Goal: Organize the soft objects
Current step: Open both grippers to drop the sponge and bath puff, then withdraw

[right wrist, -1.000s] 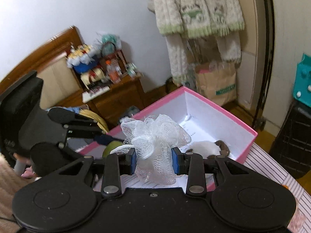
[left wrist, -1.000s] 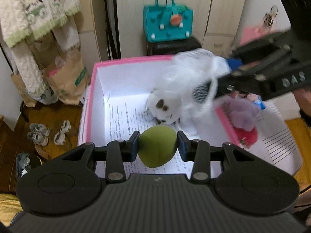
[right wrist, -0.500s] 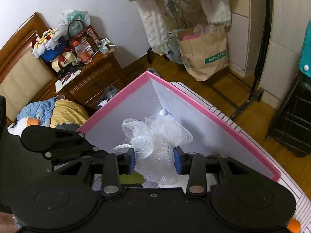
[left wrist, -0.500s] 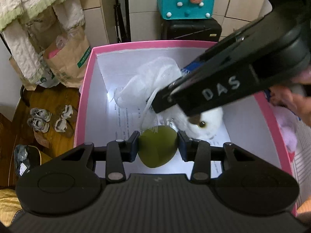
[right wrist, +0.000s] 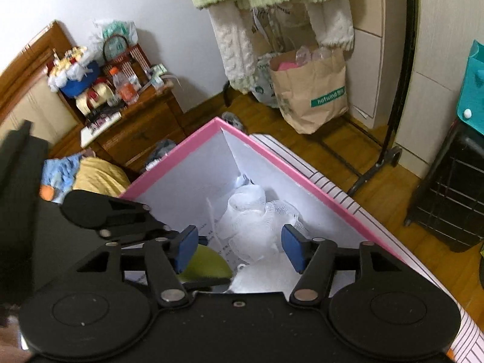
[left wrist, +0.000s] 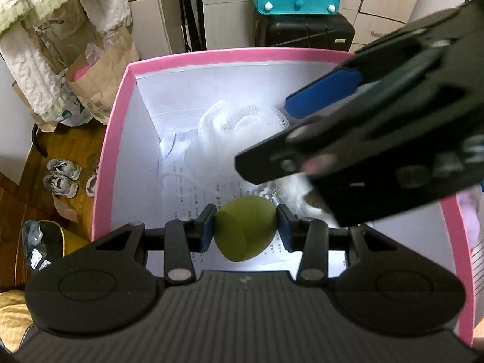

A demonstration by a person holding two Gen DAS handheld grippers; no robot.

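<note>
Inside pink box [right wrist: 305, 178], white mesh pouf [right wrist: 257, 227] now released; right jaws opening.

A white surface with thin dark stripes [right wrist: 338, 187] carries the pink-rimmed, white-lined cardboard box [right wrist: 302, 169] standing directly on it.

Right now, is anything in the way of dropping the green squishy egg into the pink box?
Nothing visible blocks it. The green sponge egg hangs pinched in the left gripper over bare printed paper on the pink box floor. The white mesh pouf lies farther back, and the right gripper is opening over it.
</note>
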